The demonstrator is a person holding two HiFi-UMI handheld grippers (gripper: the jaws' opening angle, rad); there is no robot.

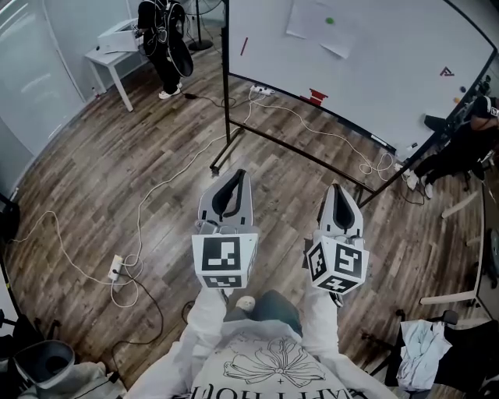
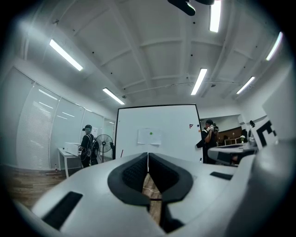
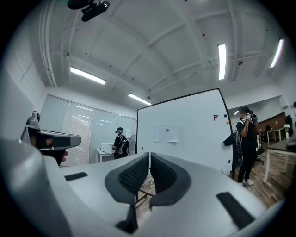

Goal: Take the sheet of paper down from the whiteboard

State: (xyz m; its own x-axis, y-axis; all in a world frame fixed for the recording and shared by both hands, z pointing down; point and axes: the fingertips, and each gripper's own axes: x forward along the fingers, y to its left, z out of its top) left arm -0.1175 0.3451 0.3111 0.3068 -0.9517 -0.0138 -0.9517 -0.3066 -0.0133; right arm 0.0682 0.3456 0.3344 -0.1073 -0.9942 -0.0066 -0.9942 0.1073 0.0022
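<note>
**Both grippers shut and empty; paper up on the whiteboard**

The left gripper (image 1: 232,178) and right gripper (image 1: 337,188) point level, side by side. Each has its jaws pressed together on nothing. The paper (image 1: 316,25) hangs on the whiteboard (image 1: 390,78) under a green magnet (image 1: 329,21), well apart from both. A power strip (image 1: 115,267) lies on the wood floor (image 1: 93,171). One person (image 1: 165,39) stands by a white counter (image 1: 109,56).

Left tool (image 1: 236,175) and right tool (image 1: 337,188) over floor (image 1: 93,179); 1 paper (image 1: 310,30) (green magnet (image 1: 329,21)) on whiteboard (image 1: 382,74).
</note>
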